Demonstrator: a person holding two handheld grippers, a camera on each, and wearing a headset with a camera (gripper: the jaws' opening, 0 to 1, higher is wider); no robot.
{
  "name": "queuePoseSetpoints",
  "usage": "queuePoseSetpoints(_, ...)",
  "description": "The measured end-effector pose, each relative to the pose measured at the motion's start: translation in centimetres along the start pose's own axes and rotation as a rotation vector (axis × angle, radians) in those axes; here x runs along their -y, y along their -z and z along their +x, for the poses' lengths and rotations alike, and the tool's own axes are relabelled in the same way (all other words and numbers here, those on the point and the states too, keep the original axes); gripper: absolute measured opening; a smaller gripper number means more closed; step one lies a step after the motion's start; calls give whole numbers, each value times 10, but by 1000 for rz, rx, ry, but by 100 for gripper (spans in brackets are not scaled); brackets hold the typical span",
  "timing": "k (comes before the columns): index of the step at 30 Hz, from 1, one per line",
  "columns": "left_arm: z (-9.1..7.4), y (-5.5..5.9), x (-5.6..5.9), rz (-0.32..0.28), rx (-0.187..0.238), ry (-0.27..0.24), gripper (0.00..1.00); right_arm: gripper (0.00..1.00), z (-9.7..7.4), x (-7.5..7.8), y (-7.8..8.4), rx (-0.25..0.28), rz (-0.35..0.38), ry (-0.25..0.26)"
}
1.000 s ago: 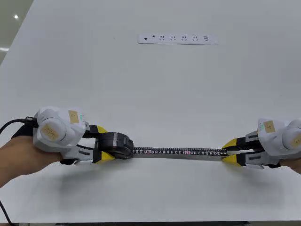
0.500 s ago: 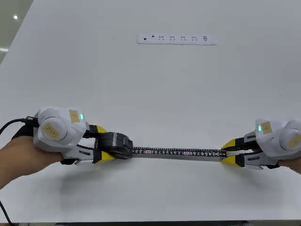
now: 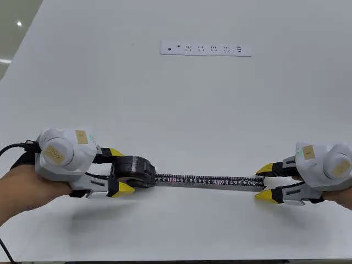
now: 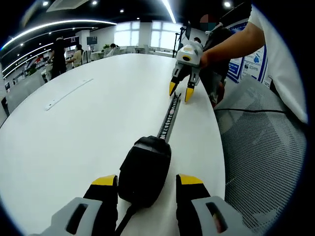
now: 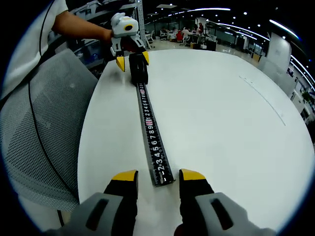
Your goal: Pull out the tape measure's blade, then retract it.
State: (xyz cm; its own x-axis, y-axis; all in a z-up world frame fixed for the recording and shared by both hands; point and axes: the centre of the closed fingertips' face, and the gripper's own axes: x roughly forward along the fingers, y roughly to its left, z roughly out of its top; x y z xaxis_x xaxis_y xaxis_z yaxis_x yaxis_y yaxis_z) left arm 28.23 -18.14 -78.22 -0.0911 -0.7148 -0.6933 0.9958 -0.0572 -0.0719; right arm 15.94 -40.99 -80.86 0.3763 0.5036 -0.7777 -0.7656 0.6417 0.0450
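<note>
Evidently found the first half of the task done. Saw the tape measure point(image 3: 135, 169) near the front edge of the worktop point(image 3: 181, 110), its black case clamped between the jaws of the left gripper point(image 3: 121, 170). Traced the blade point(image 3: 206, 180) from the case, drawn out flat along the worktop toward the right gripper point(image 3: 264, 182). Noted that gripper's jaws parted, one on each side of the blade's tip, touching it nowhere in the right gripper view. Judged the extension finished, or close to it, and the tip free to run back. Counted the retraction as not yet done: full numbered length lying exposed, none wound back into the case. Left the power strip point(image 3: 204, 48), well apart at the far side, out of the reckoning.
</note>
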Motion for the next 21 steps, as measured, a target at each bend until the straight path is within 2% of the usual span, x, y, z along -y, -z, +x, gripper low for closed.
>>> queuePoseSetpoints(4,-5,-2,1,-27,13,-18,48,38,-1,-1,-2,4,8,14)
queuePoseSetpoints(7,-9,-6,5,-70,44,-13,53,44,-2,1,-2,10,20,33)
queuePoseSetpoints(15,-20,0,11,-116,49,-30,60,53,-8,-2,-8,25,52,68)
queuePoseSetpoints(21,-31,3,12,-152,72,-73,66,60,-15,-6,-11,40,99,98)
